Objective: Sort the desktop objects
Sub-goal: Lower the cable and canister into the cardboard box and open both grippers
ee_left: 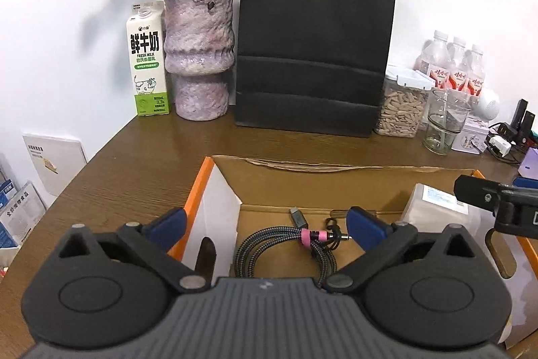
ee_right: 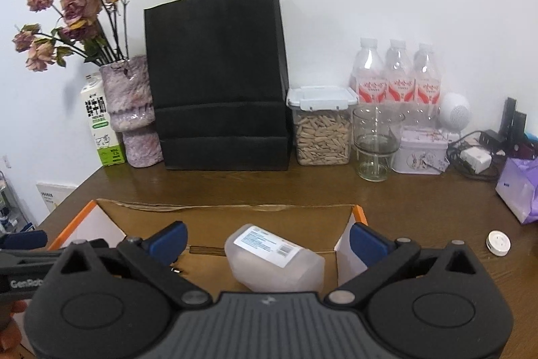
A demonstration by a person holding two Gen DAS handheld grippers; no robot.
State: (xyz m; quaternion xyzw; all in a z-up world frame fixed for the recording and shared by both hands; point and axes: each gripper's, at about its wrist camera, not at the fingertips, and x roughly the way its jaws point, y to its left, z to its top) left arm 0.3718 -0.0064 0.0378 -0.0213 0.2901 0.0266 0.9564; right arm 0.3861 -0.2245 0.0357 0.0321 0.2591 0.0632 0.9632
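Low in both views sits the open brown cardboard box with orange edges (ee_left: 336, 187). Inside, lower centre: a translucent plastic bottle with a white label (ee_right: 274, 261) and a coiled braided charging cable with a pink band (ee_left: 285, 248). Left gripper (ee_left: 265, 222) and right gripper (ee_right: 269, 239) gape wide, holding nothing. Looks like a drop-off just finished; next, fetch another loose item, perhaps the small white round disc (ee_right: 497, 243) at right.

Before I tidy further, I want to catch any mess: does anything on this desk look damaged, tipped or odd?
The cardboard box has a ragged, torn back rim. The flowers in the vase are dried and drooping. In the box, the translucent bottle lies on its side. Nothing spilled.
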